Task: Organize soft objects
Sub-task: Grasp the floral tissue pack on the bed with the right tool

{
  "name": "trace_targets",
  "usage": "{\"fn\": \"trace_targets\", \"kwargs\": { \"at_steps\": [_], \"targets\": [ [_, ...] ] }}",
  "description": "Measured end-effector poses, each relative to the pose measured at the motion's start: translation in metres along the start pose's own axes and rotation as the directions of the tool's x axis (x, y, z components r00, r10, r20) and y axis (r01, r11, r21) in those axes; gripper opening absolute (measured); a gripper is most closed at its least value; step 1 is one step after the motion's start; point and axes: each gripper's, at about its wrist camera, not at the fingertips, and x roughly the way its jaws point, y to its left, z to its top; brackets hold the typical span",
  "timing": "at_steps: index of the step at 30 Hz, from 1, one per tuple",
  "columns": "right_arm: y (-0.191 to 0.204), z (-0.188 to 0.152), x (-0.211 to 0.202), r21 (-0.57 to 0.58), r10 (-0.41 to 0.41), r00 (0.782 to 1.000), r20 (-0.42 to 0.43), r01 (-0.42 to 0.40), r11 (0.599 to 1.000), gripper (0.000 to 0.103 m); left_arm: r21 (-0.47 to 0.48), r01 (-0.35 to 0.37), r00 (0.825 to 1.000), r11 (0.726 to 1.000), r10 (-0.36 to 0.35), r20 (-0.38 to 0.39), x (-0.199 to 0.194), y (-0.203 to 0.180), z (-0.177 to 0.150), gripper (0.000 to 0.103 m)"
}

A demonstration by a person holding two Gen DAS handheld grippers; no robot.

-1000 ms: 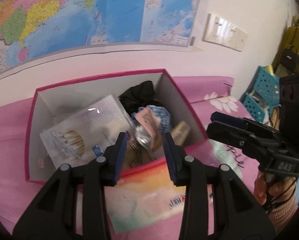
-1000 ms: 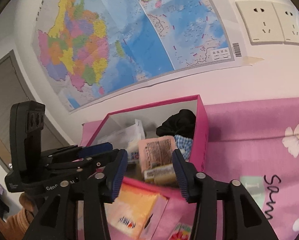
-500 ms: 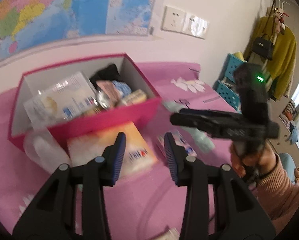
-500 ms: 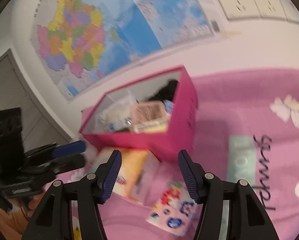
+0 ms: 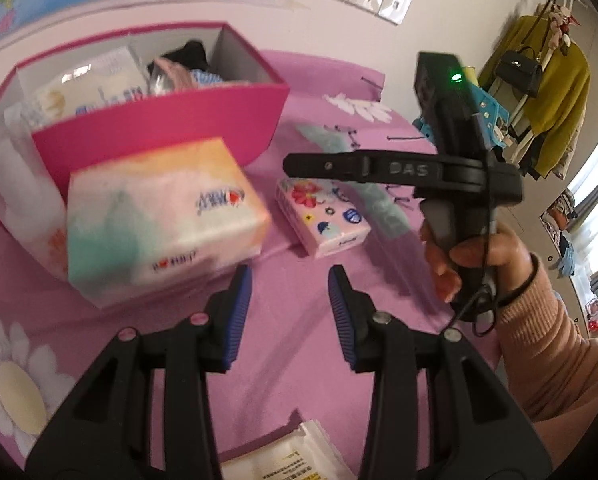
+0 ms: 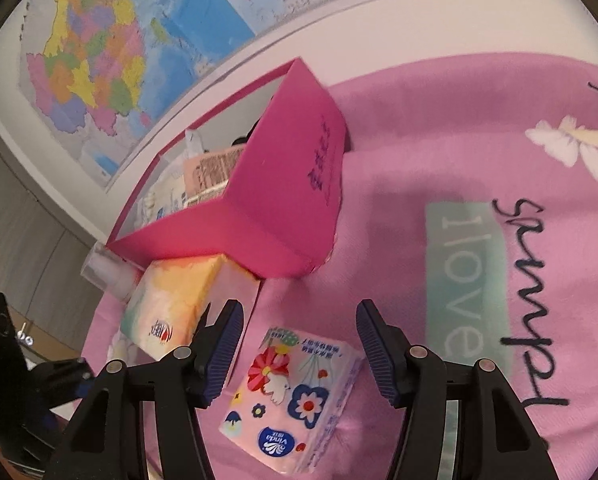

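Scanning from the left in your left wrist view: a clear bottle [image 5: 9, 176] lies beside the pink box [image 5: 159, 136], which sits toward the wall and is stuffed with packets and some dark cloth. A big tissue pack [image 5: 159, 216], pastel orange and teal, lies on the pink sheet [image 5: 291, 344] right against the box's front wall. Just right of it, a little apart, is the small floral pack [image 5: 323, 216]. Your left gripper [image 5: 289, 304] hangs over bare sheet in front of both packs, jaws a modest way apart with nothing between them, so it's open and empty. A white printed packet [image 5: 287, 460] peeks in at the bottom edge under it. Further right, your right hand [image 5: 475, 252] holds the other gripper's handle, fingers reaching toward the floral pack from the side.

Over in the right wrist view, the big tissue pack [image 6: 179, 300] is on the left, touching the box [image 6: 283, 200] corner. Your right gripper [image 6: 299, 344] is open, and its jaws have just been widening. The floral pack [image 6: 295, 400] lies on the sheet between and below the pads [image 6: 225, 348], but neither pad presses on it. Right of that the sheet shows a teal "love" patch [image 6: 467, 280].
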Motion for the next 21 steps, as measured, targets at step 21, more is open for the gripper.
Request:
{"fn": "trace_targets", "kwargs": {
  "at_steps": [21],
  "targets": [
    [0.025,-0.081,-0.021,0.05,0.14,0.987,-0.074,-0.136,0.989,0.06,-0.085,-0.029,0.999,0.996,0.025,-0.046,-0.003,0.022,-0.032,0.042]
  ]
}}
